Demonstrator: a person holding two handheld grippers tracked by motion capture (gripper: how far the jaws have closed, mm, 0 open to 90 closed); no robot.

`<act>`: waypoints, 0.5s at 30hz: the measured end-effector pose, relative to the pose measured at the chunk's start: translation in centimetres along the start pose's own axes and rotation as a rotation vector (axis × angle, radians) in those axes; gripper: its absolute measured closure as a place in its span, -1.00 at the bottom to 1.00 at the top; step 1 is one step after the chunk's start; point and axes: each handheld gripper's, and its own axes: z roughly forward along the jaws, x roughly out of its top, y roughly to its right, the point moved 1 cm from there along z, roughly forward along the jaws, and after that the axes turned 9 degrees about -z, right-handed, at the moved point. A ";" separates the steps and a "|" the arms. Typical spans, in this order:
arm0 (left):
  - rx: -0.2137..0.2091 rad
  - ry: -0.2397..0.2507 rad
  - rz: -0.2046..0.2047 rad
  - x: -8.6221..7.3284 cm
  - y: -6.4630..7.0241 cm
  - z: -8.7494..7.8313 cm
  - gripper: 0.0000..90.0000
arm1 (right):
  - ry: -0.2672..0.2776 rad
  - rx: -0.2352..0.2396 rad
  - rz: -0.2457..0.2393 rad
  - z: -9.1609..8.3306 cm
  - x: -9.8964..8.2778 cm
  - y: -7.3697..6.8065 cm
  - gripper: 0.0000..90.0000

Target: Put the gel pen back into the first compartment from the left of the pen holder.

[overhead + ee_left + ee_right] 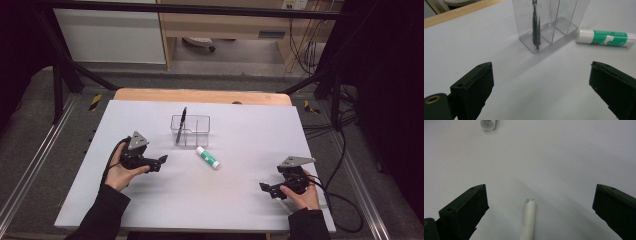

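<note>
**Pen in the holder, glue stick to go**

A dark pen stands in the clear organizer's left compartment. The glue stick lies on the counter just beside it. Left tongs and right tongs gape empty.

We note a clear holder with a dark pen, a white-and-green glue stick, and a white sheet.

dark pen upright in clear holder
</note>
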 end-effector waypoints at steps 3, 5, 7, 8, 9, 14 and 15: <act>-0.006 -0.009 0.005 -1.2 -0.1 -0.2 -0.89 | -0.008 -0.006 0.011 0.1 0.0 0.1 -0.99; -0.010 -0.016 0.003 -2.0 -0.3 -0.5 -0.89 | -0.013 -0.011 0.014 0.1 0.1 0.0 -0.99; -0.008 -0.023 -0.003 -2.8 -0.6 -0.6 -0.89 | -0.016 -0.016 0.008 0.0 0.2 -0.1 -0.99; -0.008 -0.028 -0.003 -3.0 -0.7 -0.7 -0.89 | -0.022 -0.017 0.014 -0.1 0.2 -0.2 -0.99; -0.004 -0.027 -0.002 -3.3 -0.8 -0.9 -0.89 | -0.029 -0.015 0.014 -0.1 0.1 -0.2 -0.99; 0.007 -0.025 -0.009 -4.3 -1.3 -1.5 -0.89 | -0.059 -0.030 0.001 -0.6 -0.1 -0.4 -0.99; 0.010 -0.029 -0.007 -4.4 -1.4 -1.7 -0.89 | -0.064 -0.031 0.001 -0.6 -0.1 -0.4 -0.99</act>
